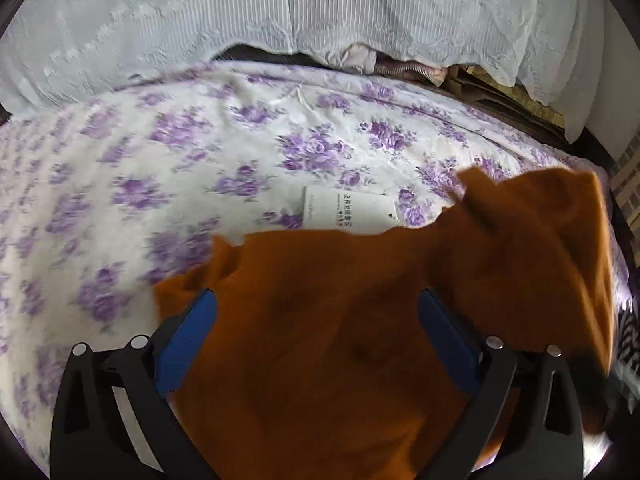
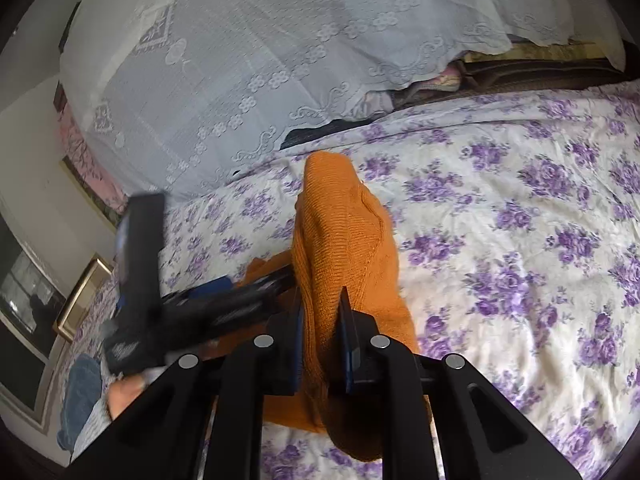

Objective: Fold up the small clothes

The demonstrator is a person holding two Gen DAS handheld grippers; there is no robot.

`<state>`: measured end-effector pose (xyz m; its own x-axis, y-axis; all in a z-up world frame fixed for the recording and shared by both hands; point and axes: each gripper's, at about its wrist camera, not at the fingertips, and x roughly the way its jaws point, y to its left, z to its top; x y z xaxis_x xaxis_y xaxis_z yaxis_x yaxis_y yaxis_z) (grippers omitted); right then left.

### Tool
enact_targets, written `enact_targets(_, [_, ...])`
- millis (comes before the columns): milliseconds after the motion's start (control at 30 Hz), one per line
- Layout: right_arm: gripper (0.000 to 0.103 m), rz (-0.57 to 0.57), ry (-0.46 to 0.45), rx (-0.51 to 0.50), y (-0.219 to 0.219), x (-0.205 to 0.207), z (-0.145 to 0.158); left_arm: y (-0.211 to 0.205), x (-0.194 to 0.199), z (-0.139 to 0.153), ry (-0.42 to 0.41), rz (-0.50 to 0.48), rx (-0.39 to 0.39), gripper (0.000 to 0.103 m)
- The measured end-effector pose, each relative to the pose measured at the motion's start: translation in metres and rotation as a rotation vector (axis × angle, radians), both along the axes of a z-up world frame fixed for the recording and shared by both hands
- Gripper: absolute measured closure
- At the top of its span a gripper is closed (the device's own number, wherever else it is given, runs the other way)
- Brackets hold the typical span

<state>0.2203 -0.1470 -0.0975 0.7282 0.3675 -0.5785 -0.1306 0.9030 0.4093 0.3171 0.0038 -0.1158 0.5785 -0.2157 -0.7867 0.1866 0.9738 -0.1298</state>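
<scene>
The orange knit garment (image 2: 344, 240) hung bunched above the floral bedspread (image 2: 520, 220), lifted rather than laid flat, so folding looked barely begun. The right tongs (image 2: 320, 312) were clamped on a thick fold at lower centre. The left tongs (image 1: 316, 312) stood wide apart, cloth draped between them, not pinched. A white tag (image 1: 350, 210) lay mid-frame. The garment's shape and lower edge were hidden.

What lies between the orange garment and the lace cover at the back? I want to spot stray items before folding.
In the left wrist view, a white paper tag lies on the floral bedsheet beyond the orange garment, before the lace cover.
</scene>
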Motion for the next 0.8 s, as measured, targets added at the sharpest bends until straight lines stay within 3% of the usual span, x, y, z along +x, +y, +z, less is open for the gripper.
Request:
enact_targets(133, [0.088,0.021,-0.015,-0.073,0.026,0.003,0.004,0.002,0.007,0.003,-0.032,0.016,0.024,0.006])
enact_targets(267, [0.088,0.051,-0.023,-0.076,0.047,0.01,0.011,0.022,0.009,0.013,-0.061,0.054,0.014,0.009])
enact_targets(533, [0.088,0.154,-0.039,-0.079,0.101,0.023,0.03,0.083,0.012,0.031,-0.096,0.14,-0.066,0.011])
enact_targets(667, [0.088,0.192,-0.003,-0.088,0.128,0.033,0.019,0.112,0.014,0.02,-0.082,0.19,-0.037,0.011])
enact_targets(800, [0.088,0.22,0.068,-0.116,0.151,0.047,-0.007,0.136,0.019,-0.01,-0.024,0.241,-0.002,0.011])
